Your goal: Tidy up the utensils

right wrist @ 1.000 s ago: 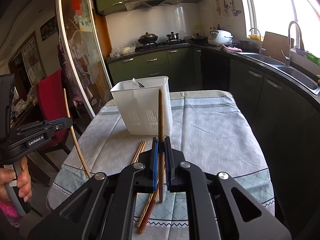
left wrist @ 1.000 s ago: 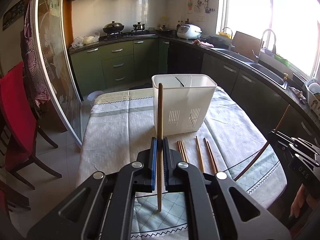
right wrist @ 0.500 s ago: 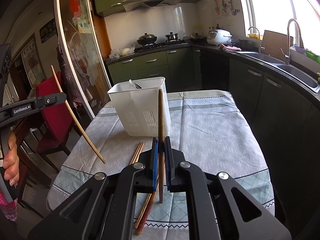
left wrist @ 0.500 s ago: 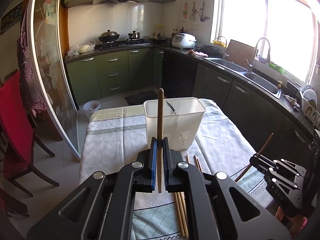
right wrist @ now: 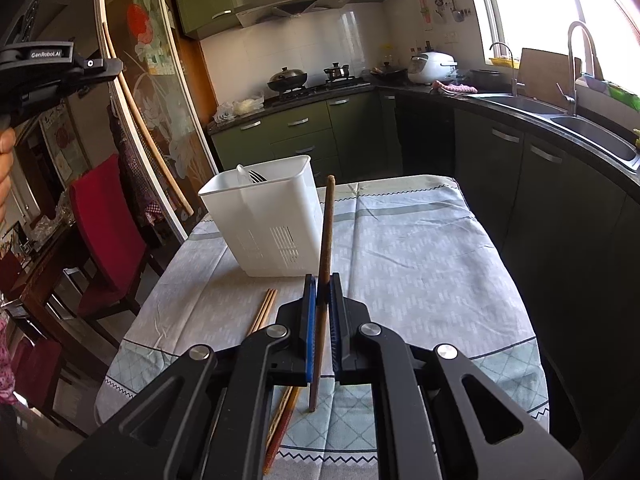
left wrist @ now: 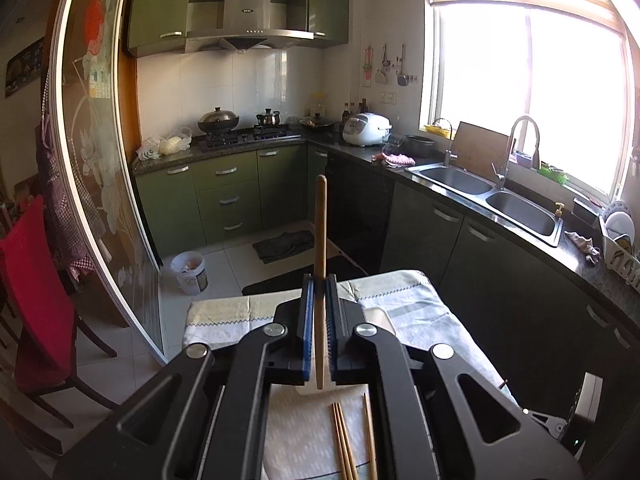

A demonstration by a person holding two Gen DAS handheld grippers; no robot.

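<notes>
My left gripper [left wrist: 319, 284] is shut on a light wooden chopstick [left wrist: 321, 224] that stands upright between its blue pads, high above the table. From the right wrist view that left gripper [right wrist: 60, 66] hangs at the upper left, its chopstick [right wrist: 144, 132] slanting down. My right gripper [right wrist: 323, 280] is shut on a darker wooden chopstick [right wrist: 326, 236], upright, just in front of the white utensil holder [right wrist: 276, 236]. A spoon and a fork [right wrist: 250, 176] stick out of the holder. Loose chopsticks [right wrist: 262, 312] lie on the cloth before it, also under the left gripper as chopsticks [left wrist: 352, 440].
The table [right wrist: 420, 248] carries a pale blue-grey cloth. A red chair [right wrist: 104, 224] stands at its left beside a glass sliding door [right wrist: 160, 100]. Green cabinets, a stove [left wrist: 240, 132], and a sink counter [left wrist: 500, 200] run along the back and right.
The left gripper has risen well above the table with its chopstick; the holder has dropped out of its view behind the jaws. The right gripper shifted only slightly.
</notes>
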